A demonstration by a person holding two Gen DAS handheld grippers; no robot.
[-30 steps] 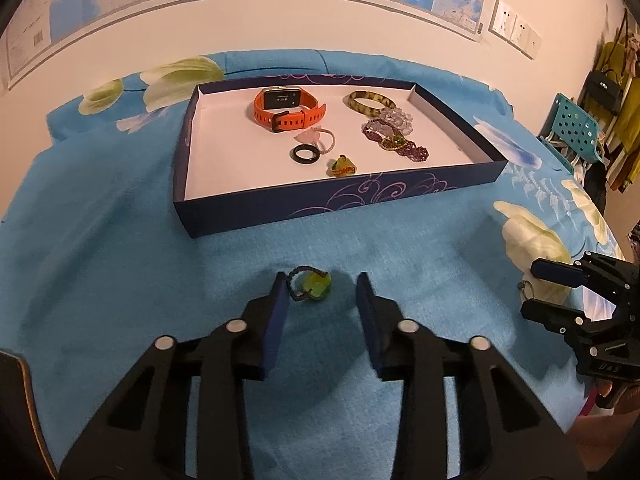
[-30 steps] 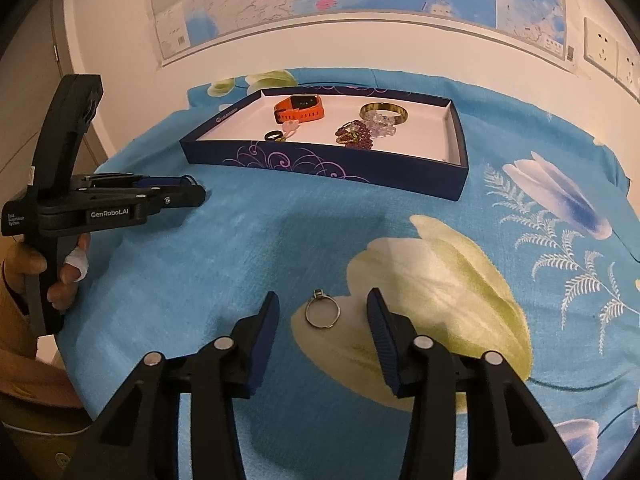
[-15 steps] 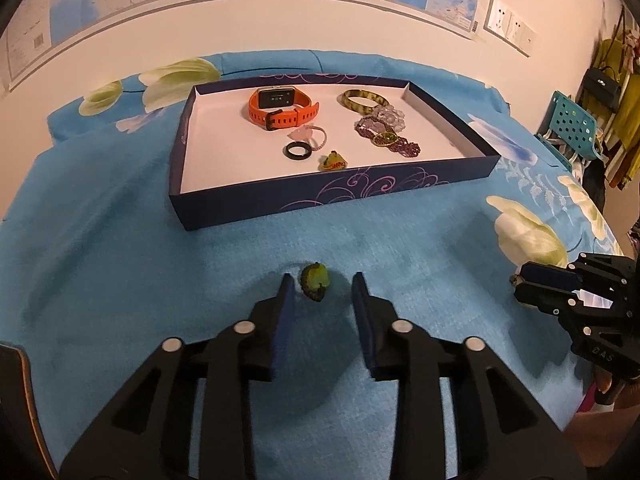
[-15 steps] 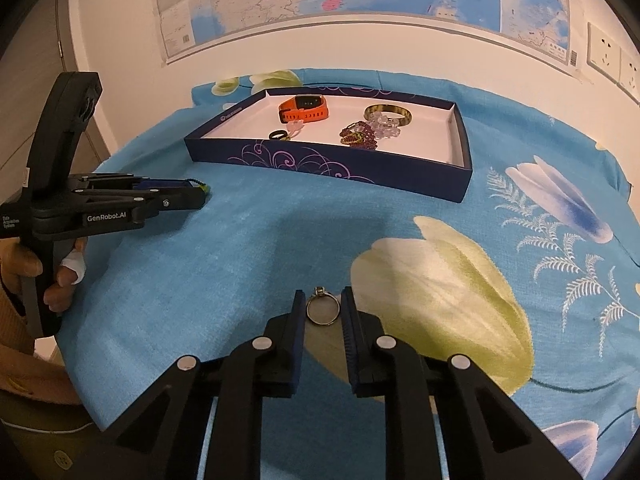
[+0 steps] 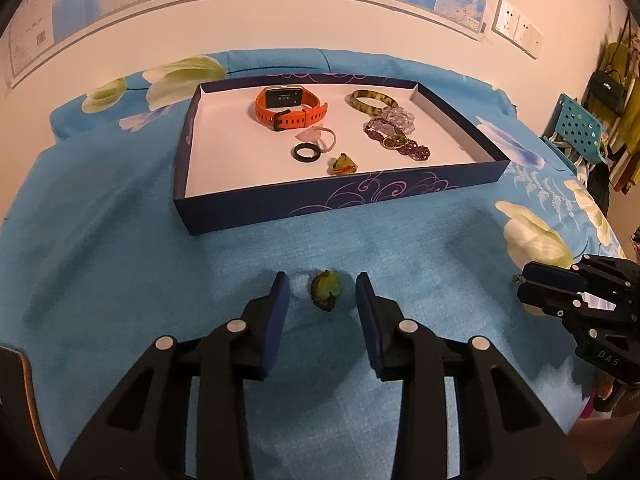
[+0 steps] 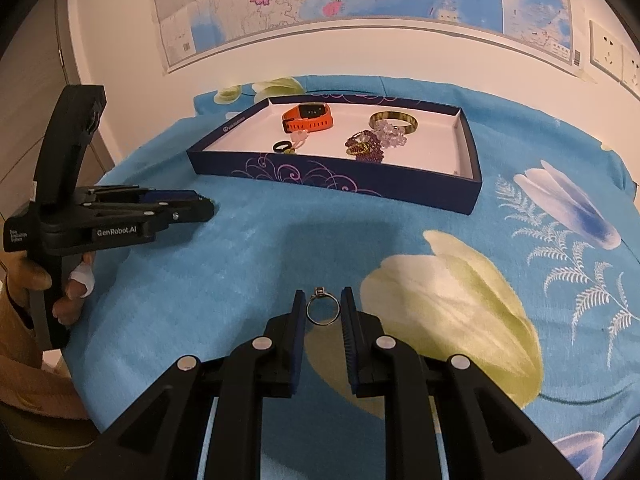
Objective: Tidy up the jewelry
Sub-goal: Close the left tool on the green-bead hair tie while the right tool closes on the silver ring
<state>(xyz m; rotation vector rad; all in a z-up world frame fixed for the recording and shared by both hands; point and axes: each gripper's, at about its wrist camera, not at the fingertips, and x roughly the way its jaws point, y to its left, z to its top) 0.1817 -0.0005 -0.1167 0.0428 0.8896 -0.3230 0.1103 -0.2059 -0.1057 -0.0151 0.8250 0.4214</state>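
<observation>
A dark blue tray (image 5: 328, 205) with a white floor holds an orange watch (image 5: 290, 107), a bangle (image 5: 371, 100), a purple bead bracelet (image 5: 396, 142), a black ring (image 5: 306, 153) and a small yellow-green piece (image 5: 343, 164). My left gripper (image 5: 322, 292) is open, its pads on either side of a green bead ring (image 5: 326, 287) on the blue cloth. My right gripper (image 6: 323, 310) is shut on a thin silver ring (image 6: 322, 309), which stands upright between the pads. The tray also shows in the right wrist view (image 6: 344, 184).
The bed is covered with a blue flowered cloth (image 6: 460, 280). The left gripper's body (image 6: 100, 220) and the hand holding it sit at the left of the right wrist view. A wall with a map stands behind. A teal chair (image 5: 576, 128) stands at the far right.
My right gripper closed on the silver ring, which now stands upright between the pads. My left gripper narrowed around the green bead ring, then opened wider; the ring turned on edge.
</observation>
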